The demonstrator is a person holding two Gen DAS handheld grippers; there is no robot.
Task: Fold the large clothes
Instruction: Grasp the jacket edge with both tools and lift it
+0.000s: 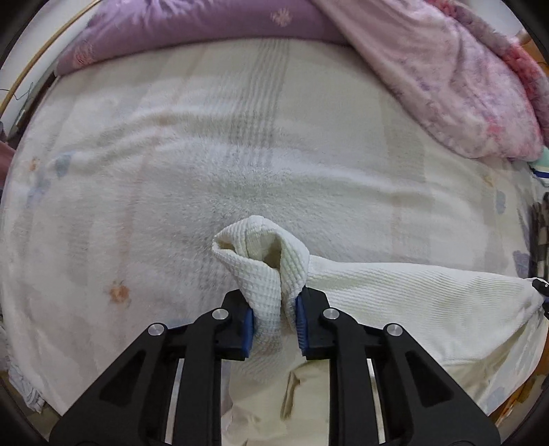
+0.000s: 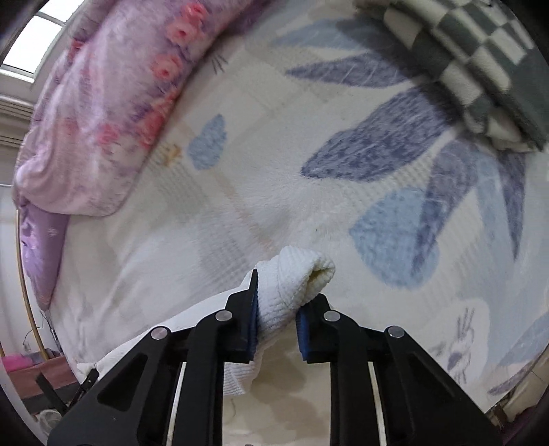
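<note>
Both grippers pinch the white waffle-knit garment (image 1: 394,291) over the bed (image 1: 206,154).
Left gripper (image 1: 274,322) and right gripper (image 2: 276,322) each clench a bunched corner; next, I judge, comes carrying that edge across evenly.

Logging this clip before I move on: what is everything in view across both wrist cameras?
garment: 1, white waffle-knit, on the bed, a bunch in each gripper
blanket: 1, cream with blue flowers, covering the bed
pillow: 1, purple, far edge
quilt: 1, pink floral, beside the pillow
checked cloth: 1, grey and white, bed corner
left gripper: black, blue fingers, shut on garment
right gripper: same, shut on garment
</note>
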